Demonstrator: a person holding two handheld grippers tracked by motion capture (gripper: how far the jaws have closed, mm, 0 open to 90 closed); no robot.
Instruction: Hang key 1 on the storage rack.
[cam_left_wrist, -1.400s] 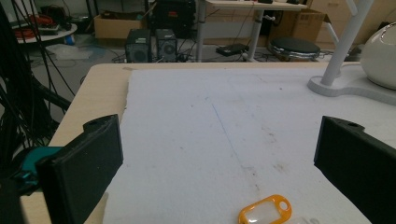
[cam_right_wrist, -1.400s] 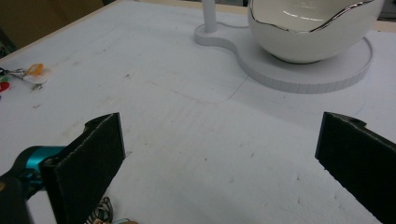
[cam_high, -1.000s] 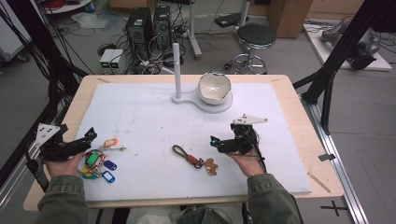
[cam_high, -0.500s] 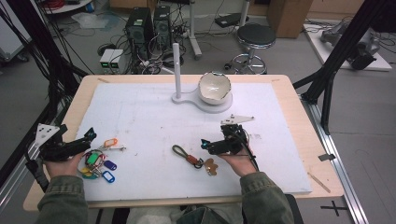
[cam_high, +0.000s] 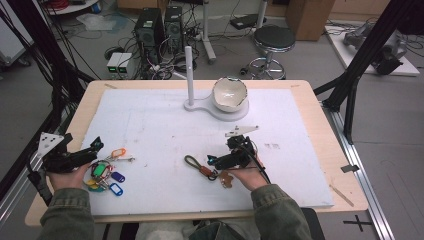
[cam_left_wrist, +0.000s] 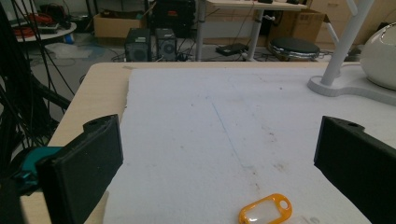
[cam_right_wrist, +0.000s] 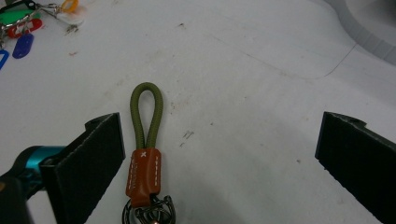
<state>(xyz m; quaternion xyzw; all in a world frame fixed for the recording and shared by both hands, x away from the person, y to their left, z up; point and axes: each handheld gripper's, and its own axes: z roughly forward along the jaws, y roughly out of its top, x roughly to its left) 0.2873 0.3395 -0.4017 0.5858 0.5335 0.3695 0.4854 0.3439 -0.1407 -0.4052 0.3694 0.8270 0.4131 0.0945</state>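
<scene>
An olive cord keychain (cam_high: 192, 162) with a brown leather tab (cam_right_wrist: 144, 176) lies near the front middle of the white mat. My right gripper (cam_high: 214, 163) points left at it, just to its right, and stands open. In the right gripper view the cord loop (cam_right_wrist: 146, 112) lies close to the left jaw, between the spread jaws of that gripper (cam_right_wrist: 222, 135). My left gripper (cam_high: 96, 150) rests at the mat's left edge, open (cam_left_wrist: 219, 140), with nothing between its jaws. An orange key tag (cam_left_wrist: 265, 209) lies just ahead of it.
A bunch of coloured key tags (cam_high: 106, 176) lies by the left hand. A white stand with an upright post (cam_high: 188, 75) and a white bowl (cam_high: 230, 94) sits at the back middle. A small brown charm (cam_high: 226, 179) lies by the right hand.
My right gripper has moved left and a little forward to the olive keychain, turning to point at it. The left gripper has stayed where it was.
</scene>
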